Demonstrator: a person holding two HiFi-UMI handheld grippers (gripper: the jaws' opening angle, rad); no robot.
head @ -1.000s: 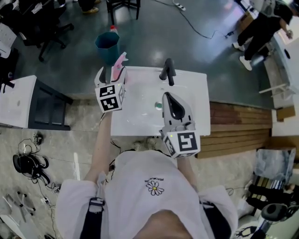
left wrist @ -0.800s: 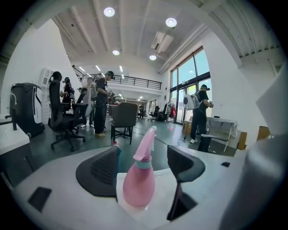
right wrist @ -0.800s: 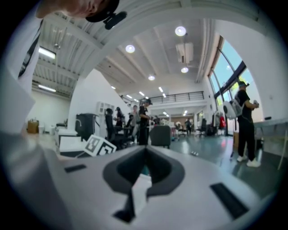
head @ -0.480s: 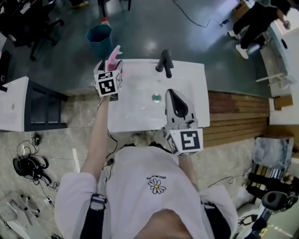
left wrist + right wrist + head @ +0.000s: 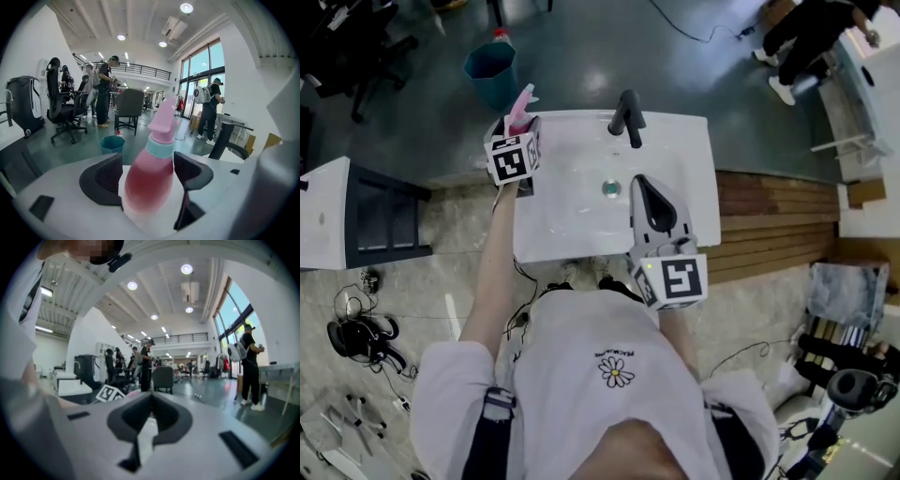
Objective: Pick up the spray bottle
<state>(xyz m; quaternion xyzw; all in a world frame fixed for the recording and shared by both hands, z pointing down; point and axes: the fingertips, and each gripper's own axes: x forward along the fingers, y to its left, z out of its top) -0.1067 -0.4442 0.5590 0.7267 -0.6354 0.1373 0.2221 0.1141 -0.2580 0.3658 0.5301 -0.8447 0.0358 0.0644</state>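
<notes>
At sink (image 5: 572, 230) rear-left corner, your left claw (image 5: 149, 169) apart, flanking spray bottle (image 5: 522, 105), seemingly unclamped. Squeeze and lift left to do. Right claw (image 5: 151, 401) together, empty.

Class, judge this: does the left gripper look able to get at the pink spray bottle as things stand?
Likely yes: the spray bottle stands between the left gripper's parted jaws, with nothing between them and it; closing should catch it.
</notes>
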